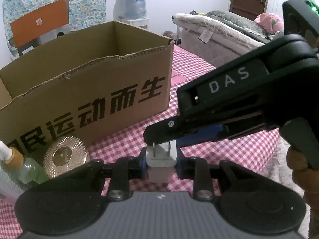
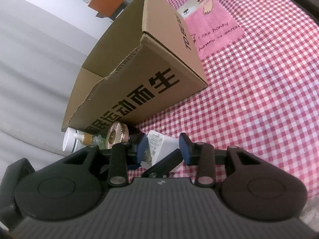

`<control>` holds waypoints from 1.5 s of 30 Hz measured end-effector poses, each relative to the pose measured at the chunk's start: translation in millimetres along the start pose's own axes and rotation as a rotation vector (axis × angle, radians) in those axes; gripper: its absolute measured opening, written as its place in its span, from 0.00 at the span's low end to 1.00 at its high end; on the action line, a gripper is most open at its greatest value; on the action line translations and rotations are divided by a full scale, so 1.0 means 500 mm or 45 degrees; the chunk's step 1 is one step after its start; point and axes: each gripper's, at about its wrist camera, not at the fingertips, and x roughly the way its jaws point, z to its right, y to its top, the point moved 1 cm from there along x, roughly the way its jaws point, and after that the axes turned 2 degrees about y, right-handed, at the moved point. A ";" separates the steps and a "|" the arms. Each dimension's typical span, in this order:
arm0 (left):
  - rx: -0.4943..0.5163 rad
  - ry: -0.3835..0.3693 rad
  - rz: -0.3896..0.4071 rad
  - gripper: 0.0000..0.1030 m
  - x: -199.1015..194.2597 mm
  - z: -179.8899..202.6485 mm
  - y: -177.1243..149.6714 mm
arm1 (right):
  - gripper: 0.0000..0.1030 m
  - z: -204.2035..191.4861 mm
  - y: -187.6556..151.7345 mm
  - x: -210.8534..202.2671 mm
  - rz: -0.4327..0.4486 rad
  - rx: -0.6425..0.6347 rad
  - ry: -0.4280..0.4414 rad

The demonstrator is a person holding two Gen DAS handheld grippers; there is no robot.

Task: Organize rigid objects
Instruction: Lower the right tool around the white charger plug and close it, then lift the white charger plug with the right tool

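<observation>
The left gripper (image 1: pixel 161 164) clamps one white plug adapter (image 1: pixel 161 162) (two prongs up). The right gripper (image 2: pixel 162 149) straddles the adapter, jaws apart, contact unclear. Beyond: one cardboard box (image 1: pixel 87 79); left of it, one gold lid (image 1: pixel 65 156), one green bottle (image 1: pixel 30 171), cut off.

R gripper (image 2: pixel 163 149) over white charger, box behind

Blue pads either side of the white charger (image 2: pixel 159 146), R pad apart from it; L gripper's black finger (image 2: pixel 163 166) crosses underneath. Cardboard box (image 2: pixel 139 75) w/ black print on red-check cloth (image 2: pixel 259 99). Gold-lidded jar (image 2: pixel 117 135), pump bottle (image 2: pixel 87 138), white cup (image 2: pixel 68 139) by the box's near corner.
</observation>
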 end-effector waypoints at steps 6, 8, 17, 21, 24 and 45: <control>0.005 -0.001 -0.021 0.28 0.021 -0.001 0.008 | 0.37 -0.002 0.004 0.007 -0.003 0.003 0.001; 0.010 -0.003 -0.024 0.28 0.025 -0.003 0.011 | 0.37 0.000 0.006 0.008 -0.005 0.003 0.006; 0.019 0.002 -0.025 0.28 0.031 -0.001 0.011 | 0.38 0.005 0.005 0.008 -0.009 0.004 0.022; 0.016 0.003 -0.025 0.28 0.032 0.000 0.010 | 0.38 0.006 0.004 0.008 -0.006 0.007 0.025; 0.014 0.003 -0.024 0.28 0.032 -0.001 0.009 | 0.38 0.005 0.003 0.008 -0.003 0.007 0.027; 0.014 0.002 -0.025 0.28 0.032 -0.002 0.009 | 0.38 0.005 0.001 0.008 0.004 0.007 0.028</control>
